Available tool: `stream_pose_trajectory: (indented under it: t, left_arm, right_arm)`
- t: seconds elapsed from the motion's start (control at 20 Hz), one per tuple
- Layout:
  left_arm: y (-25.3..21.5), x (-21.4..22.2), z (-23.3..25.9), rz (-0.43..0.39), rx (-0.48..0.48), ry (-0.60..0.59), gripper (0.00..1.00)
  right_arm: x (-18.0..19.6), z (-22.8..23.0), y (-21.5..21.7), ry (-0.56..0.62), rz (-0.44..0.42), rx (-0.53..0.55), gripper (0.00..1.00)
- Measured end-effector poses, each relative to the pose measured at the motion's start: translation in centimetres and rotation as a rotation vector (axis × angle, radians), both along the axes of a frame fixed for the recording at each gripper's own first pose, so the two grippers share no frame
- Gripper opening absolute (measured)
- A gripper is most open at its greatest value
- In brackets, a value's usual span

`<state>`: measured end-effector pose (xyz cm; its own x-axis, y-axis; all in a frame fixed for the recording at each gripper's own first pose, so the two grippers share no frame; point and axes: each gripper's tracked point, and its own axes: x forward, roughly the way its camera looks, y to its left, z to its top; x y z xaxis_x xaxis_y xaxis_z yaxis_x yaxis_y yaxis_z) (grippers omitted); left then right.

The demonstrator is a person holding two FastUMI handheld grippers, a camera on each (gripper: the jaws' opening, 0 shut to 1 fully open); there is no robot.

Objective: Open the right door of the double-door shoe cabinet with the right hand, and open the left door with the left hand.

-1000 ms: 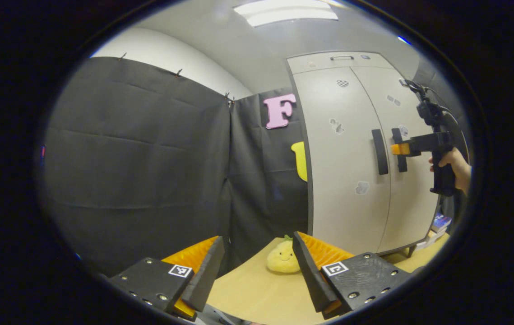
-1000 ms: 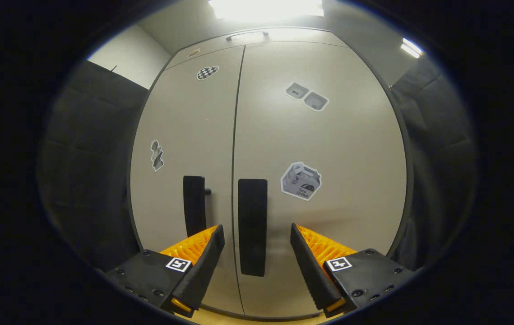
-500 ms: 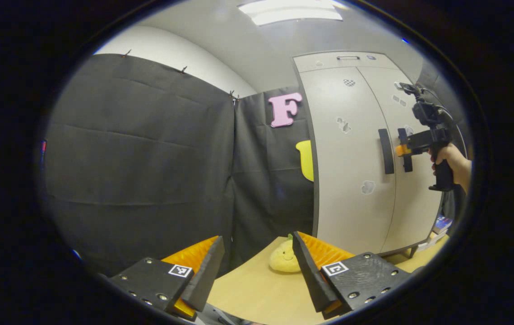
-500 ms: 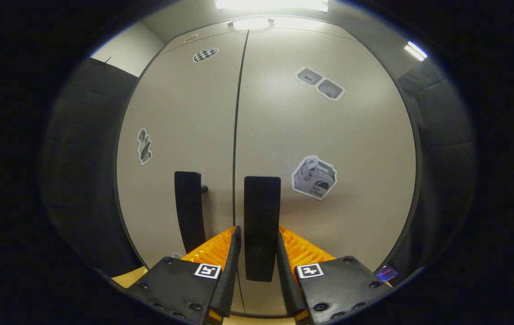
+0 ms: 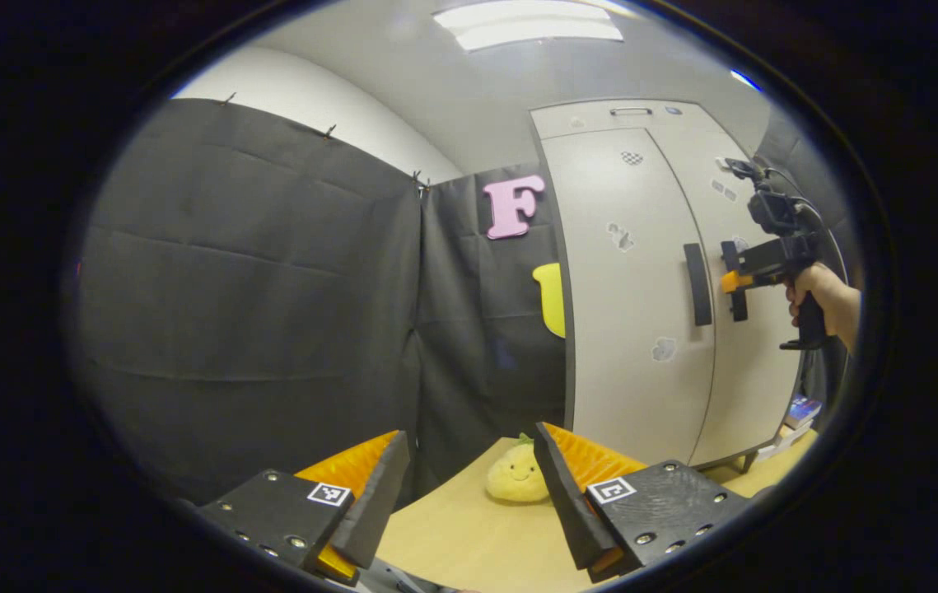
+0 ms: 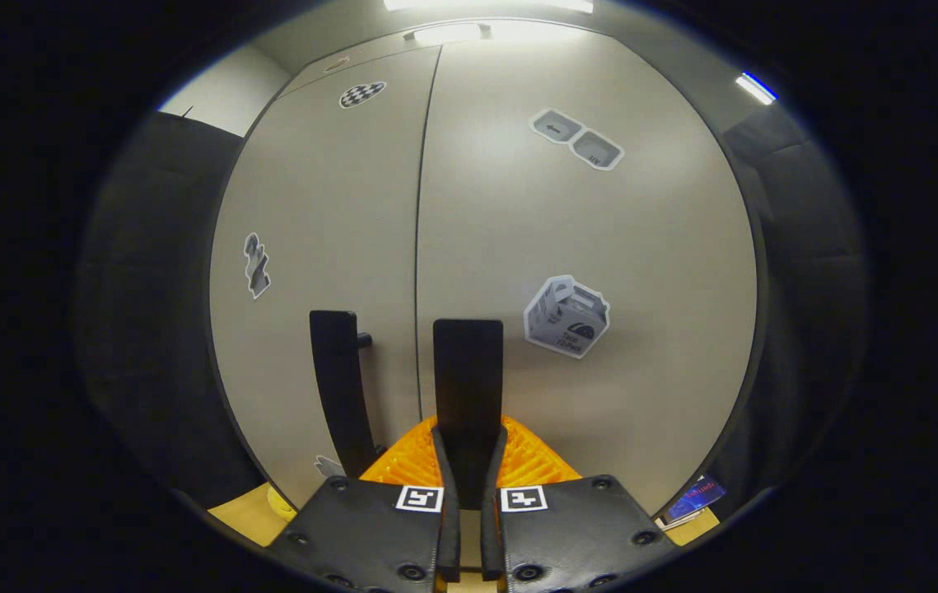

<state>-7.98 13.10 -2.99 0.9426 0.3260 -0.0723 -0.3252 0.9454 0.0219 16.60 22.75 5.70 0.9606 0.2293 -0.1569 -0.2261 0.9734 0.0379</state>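
Right tongs (image 6: 469, 461): clenched on the right door's handle (image 6: 469, 379), one finger pressing each side of the black bar, low on its length; a grip set for pulling the door outward on its hinge.
Right door (image 6: 600, 247): shut, seam with the left door (image 6: 320, 214) narrow and even.
Left tongs (image 5: 469, 494): released, jaws wide apart, nothing between them, held well back from the cabinet; judged to be waiting their turn.
Left handle (image 5: 697, 284): untouched, just beside the right handle.
Cabinet (image 5: 625, 329): stands on short legs on the bench (image 5: 469, 535), at the far right in the left gripper view.
Bench: pale wood; a yellow plush toy (image 5: 515, 476) lies near the cabinet.
Room: black cloth walls, ceiling light panel (image 5: 530, 25).
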Motion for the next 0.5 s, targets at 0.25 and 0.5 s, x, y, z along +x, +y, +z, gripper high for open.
stream_pose_trajectory:
  t: [0.25,0.5]
  left_arm:
    - [-1.2,0.7,1.0,-0.039,0.014,-0.023,0.88]
    - [-3.1,1.6,0.8,-0.094,-0.011,-0.021,0.89]
  right_arm:
    - [-0.5,0.0,-0.3,0.014,0.039,0.037,0.09]
    - [-1.1,0.0,-0.9,0.013,0.059,0.035,0.11]
